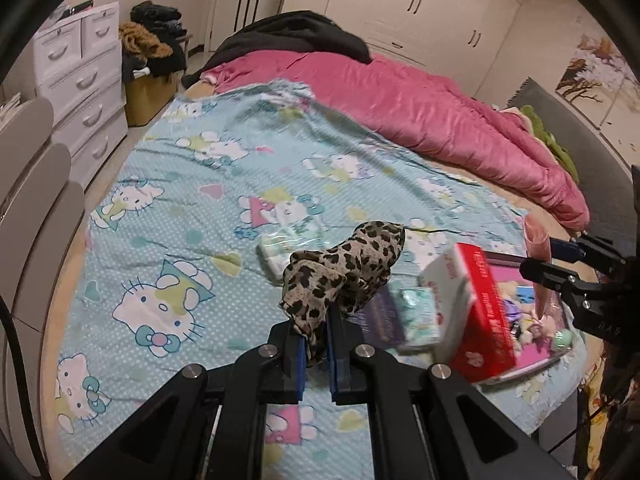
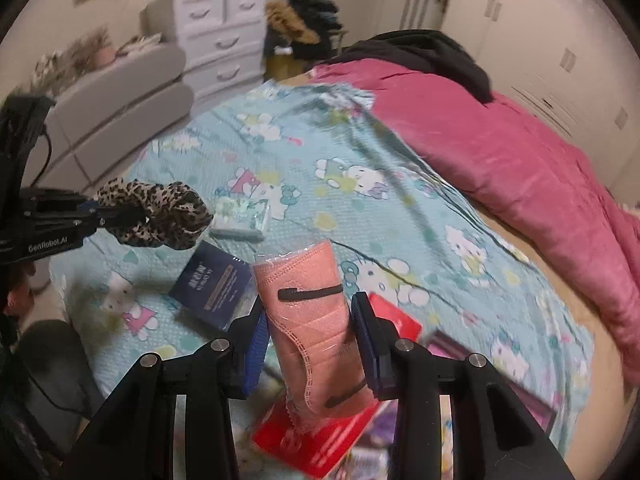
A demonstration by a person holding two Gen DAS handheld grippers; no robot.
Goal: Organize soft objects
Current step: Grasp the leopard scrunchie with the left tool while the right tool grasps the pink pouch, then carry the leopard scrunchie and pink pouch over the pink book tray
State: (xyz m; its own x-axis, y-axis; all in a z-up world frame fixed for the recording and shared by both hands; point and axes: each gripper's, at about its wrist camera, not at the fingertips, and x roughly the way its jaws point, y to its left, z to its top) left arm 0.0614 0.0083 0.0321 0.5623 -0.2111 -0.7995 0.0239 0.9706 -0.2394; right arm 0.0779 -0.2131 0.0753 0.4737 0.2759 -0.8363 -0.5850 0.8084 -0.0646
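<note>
**A:** Where are we, and what lies about?

**B:** A bedroom. A bed covered by a pale blue cartoon-cat sheet (image 1: 192,184), with a pink quilt (image 1: 440,120) bunched along its far side and a white chest of drawers (image 1: 80,80) by the wall. Both hand-held tools are raised above the near corner of the bed.

**A:** What do they hold?

**B:** The left gripper (image 1: 316,344) is clamped shut on a leopard-print cloth (image 1: 344,272), which bunches up beyond the fingers. The right gripper (image 2: 312,340) pinches a peach-coloured item sealed in clear plastic (image 2: 308,312), its fingers pressing on both sides.

**A:** How far along is the tidying?

**B:** Early to midway, I judge. Two soft things are lifted, but a tissue pack (image 1: 280,252), a dark blue packet (image 2: 212,284), a red box (image 1: 484,312) and a pink-edged tray (image 1: 552,344) are on the sheet. Where the soft things belong I cannot tell.

**A:** Is there room to move?

**B:** Plenty across the middle of the sheet. The clutter crowds the near corner, close to the bed's edge, and the two tools are near each other.
</note>
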